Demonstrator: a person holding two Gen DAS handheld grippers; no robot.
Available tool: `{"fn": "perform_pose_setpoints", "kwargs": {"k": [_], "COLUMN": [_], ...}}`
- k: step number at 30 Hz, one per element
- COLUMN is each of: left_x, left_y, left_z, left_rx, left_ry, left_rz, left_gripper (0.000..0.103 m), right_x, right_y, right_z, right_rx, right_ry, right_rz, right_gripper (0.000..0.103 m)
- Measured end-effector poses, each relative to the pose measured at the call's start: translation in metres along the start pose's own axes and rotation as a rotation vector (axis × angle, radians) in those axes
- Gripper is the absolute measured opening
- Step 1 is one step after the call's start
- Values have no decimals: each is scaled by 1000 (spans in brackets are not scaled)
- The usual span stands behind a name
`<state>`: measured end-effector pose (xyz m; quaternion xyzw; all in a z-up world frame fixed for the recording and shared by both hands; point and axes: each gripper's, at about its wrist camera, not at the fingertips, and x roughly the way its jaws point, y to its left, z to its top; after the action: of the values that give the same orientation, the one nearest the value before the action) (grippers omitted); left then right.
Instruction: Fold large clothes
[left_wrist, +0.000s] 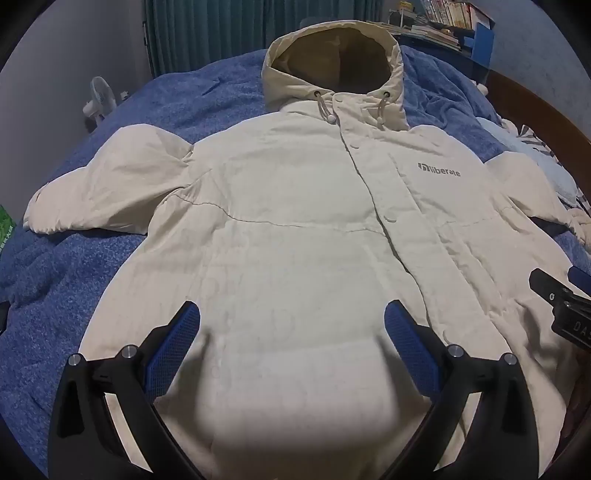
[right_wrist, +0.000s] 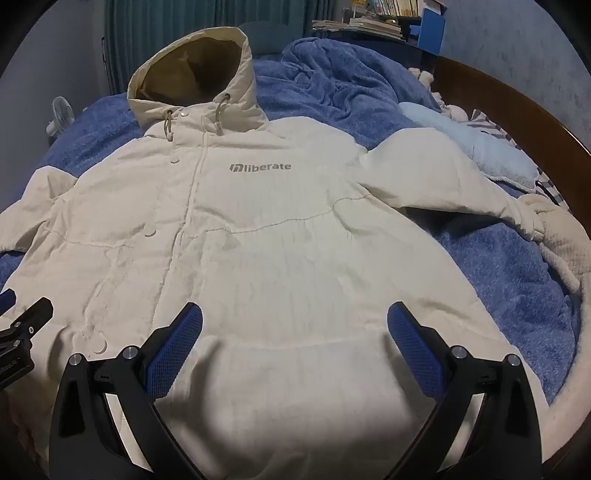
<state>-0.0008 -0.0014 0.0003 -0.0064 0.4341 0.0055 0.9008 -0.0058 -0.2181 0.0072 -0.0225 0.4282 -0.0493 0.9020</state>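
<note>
A cream hooded jacket (left_wrist: 295, 229) lies front-up, sleeves spread, filling the centre of both views on a bed with a blue blanket (left_wrist: 74, 266). Left gripper (left_wrist: 291, 321) and right gripper (right_wrist: 294, 321), lower frame, jaws wide, holding nothing, above the jacket's lower front.

Jacket (left_wrist: 295, 240) hem hidden beneath both views' lower edges.

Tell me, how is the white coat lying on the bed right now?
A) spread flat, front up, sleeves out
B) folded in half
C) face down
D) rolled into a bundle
A: the coat lies open on the blue blanket, its chest lettering showing and both sleeves spread sideways.
</note>
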Motion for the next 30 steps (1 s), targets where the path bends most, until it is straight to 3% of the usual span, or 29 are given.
{"fn": "perform_pose_setpoints", "kwargs": {"k": [6,7,30], "left_x": [-3,-1,7], "left_y": [-2,0,-2], "left_z": [-3,-1,-1], "left_rx": [37,5,2], "left_ry": [-14,1,31], "left_rz": [13,16,12], "left_gripper": [95,95,95], "right_x": [0,-1,16], "right_y": [0,0,4], "right_z": [0,0,-2], "right_rx": [3,5,-1], "right_ry": [5,6,59], "right_rz": [5,6,6], "right_gripper": [97,97,97]}}
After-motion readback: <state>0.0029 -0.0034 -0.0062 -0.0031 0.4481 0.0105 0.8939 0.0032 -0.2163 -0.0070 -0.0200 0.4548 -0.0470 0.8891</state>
